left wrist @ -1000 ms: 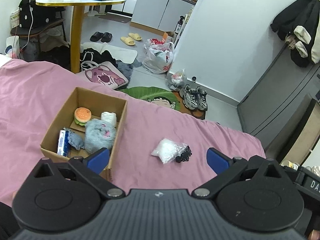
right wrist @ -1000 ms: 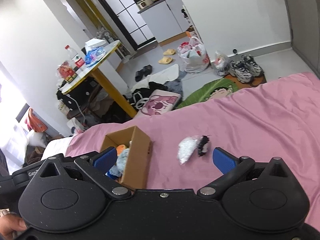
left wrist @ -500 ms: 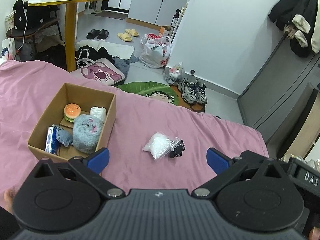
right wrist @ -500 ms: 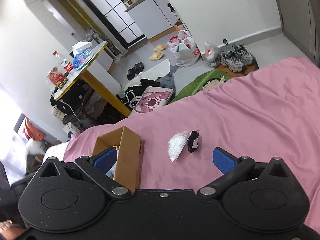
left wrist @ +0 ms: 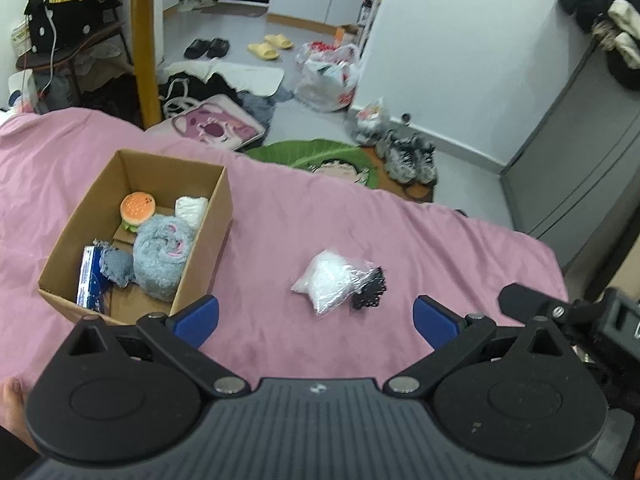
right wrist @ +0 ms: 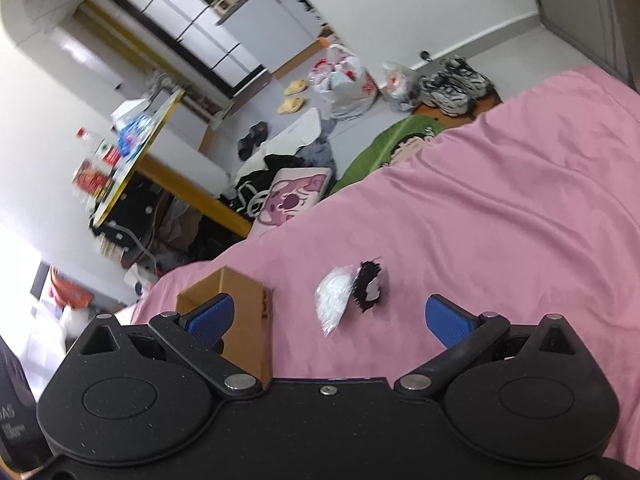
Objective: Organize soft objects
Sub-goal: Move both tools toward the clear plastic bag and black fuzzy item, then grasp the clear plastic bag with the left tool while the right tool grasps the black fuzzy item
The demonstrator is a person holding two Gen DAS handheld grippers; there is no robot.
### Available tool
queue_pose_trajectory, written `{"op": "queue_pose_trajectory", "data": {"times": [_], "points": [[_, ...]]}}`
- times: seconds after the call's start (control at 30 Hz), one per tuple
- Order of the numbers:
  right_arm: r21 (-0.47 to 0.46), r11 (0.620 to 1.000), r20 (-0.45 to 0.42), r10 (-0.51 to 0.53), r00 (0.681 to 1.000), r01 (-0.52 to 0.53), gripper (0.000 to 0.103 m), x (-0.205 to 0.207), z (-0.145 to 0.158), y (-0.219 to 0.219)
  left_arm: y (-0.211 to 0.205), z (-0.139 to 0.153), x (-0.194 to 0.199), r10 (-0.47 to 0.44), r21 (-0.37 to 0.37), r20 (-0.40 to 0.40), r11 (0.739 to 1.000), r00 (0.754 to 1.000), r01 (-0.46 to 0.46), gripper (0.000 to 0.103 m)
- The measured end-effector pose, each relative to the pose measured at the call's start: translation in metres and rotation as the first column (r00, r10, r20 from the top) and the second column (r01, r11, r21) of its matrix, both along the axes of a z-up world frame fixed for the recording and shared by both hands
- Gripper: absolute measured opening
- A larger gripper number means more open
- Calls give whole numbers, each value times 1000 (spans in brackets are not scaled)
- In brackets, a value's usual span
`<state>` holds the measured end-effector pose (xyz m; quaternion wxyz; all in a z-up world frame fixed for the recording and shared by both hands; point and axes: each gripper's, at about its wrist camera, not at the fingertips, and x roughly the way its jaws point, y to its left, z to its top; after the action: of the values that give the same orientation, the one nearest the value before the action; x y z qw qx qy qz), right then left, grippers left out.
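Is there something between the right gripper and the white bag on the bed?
Nothing visible. Only bare pink bedsheet lies between the open right gripper and the white bag; a black item touches its far side.

The left tool (left wrist: 316, 316) is held with its two blue-padded fingers (left wrist: 196, 318) spread wide and nothing between them. At the lower left edge of the left wrist view, part of a bare hand (left wrist: 12, 404) shows beside the tool's black body. The right tool (right wrist: 328, 318) also has its blue fingers (right wrist: 446, 324) wide apart and holds nothing. Part of the right tool's black body (left wrist: 560, 312) shows at the right edge of the left wrist view.
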<state>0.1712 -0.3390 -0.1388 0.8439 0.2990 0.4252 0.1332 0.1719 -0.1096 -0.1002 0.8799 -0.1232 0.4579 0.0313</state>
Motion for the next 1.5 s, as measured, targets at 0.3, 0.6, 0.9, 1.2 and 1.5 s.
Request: {"op": "queue_pose_trajectory", "data": {"times": [0.3, 0.6, 0.9, 1.2, 1.5], "points": [[24, 998, -64, -56, 996, 58, 103, 27, -28, 0, -6, -26, 27, 28, -4, -33, 1000, 999, -28, 102], [65, 994, -185, -79, 980, 92, 74, 53, -63, 10, -3, -57, 51, 93, -41, -63, 995, 994, -96, 98], [130, 987, -290, -52, 956, 93, 62, 73, -96, 16, -5, -82, 74, 135, -60, -103, 988, 986, -141, 96], [136, 989, -331, -5, 944, 53, 52, 88, -111, 25, 5, -100, 94, 215, -68, -138, 972, 967, -226, 94], [118, 993, -349, 18, 937, 25, 16, 89, -119, 28, -5, -120, 122, 190, -87, -191, 974, 963, -209, 94]]}}
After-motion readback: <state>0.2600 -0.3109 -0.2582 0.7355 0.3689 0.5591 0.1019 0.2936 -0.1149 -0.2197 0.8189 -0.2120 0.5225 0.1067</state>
